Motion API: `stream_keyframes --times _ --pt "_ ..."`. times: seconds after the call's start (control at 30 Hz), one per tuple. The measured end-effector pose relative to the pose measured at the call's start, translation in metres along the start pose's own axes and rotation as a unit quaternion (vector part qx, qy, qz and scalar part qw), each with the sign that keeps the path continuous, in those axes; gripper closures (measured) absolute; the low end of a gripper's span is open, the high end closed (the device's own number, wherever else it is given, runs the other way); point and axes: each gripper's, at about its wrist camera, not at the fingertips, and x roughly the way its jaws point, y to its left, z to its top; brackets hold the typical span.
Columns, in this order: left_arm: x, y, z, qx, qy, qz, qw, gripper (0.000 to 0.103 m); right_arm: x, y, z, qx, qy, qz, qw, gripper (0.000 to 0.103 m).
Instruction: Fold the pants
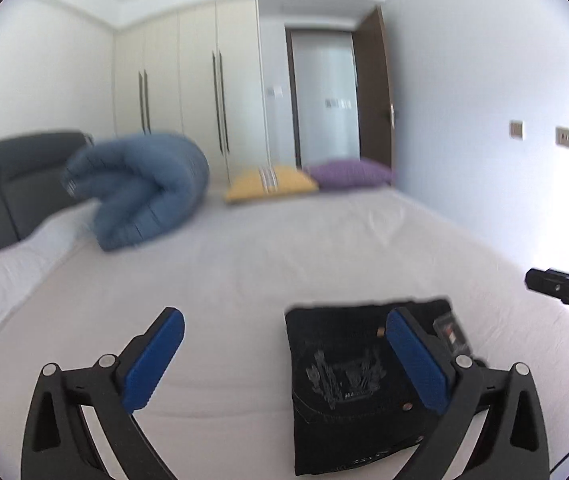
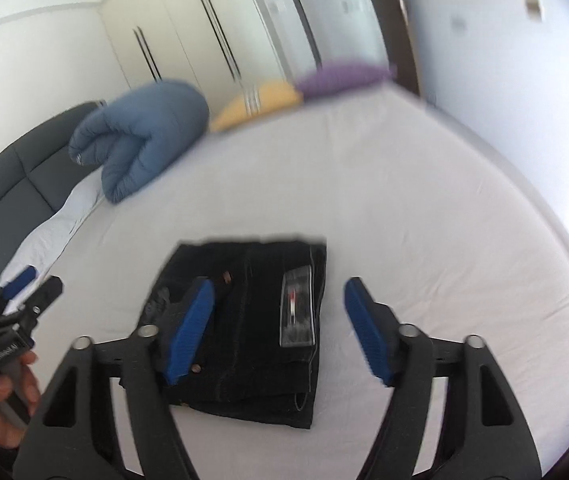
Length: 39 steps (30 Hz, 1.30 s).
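Black folded pants [image 2: 252, 320] on bed, both grippers' fingers [image 2: 192, 328] spread above

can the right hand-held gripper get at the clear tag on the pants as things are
Probably yes: the right hand-held gripper hangs open right over the folded black pants, and the clear tag lies uncovered on top, between its fingers.

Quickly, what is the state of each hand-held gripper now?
Left hand-held gripper: open, holding nothing.
Right hand-held gripper: open, holding nothing, above the folded black denim pants.
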Motion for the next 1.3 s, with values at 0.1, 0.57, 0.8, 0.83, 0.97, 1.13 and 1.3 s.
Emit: stream_keyframes --times 0.1,0.57,0.8,0.83,0.97,1.13,1.3 --pt "-0.034 0.005 0.024 0.008 -0.046 0.043 0.9980 0.000 -0.073 0.031 0.008 -0.047 -0.111 -0.036 0.992 0.006" --pt "-0.169 0.020 0.082 0.042 -0.089 0.058 0.9935 0.000 -0.259 0.084 0.025 -0.093 -0.242 -0.092 0.962 0.000" --pt "-0.133 0.020 0.062 -0.012 0.036 0.025 0.9990 0.000 -0.271 0.092 0.006 -0.050 -0.128 -0.082 0.987 0.000" --pt "-0.123 0.022 0.057 -0.022 0.061 0.031 0.9974 0.000 -0.269 0.088 0.003 -0.036 -0.109 -0.086 0.990 0.000" --pt "-0.097 0.028 0.030 -0.072 0.141 0.018 0.9873 0.000 -0.259 0.067 -0.016 0.009 -0.051 -0.083 0.995 0.000" --pt "-0.084 0.018 0.007 -0.051 0.182 0.028 0.9815 0.000 -0.225 0.060 -0.036 0.022 -0.006 -0.081 0.996 0.000" --pt "-0.081 0.011 -0.006 -0.051 0.204 0.017 0.9776 0.000 -0.188 0.065 -0.049 0.005 0.027 -0.082 0.996 0.000"
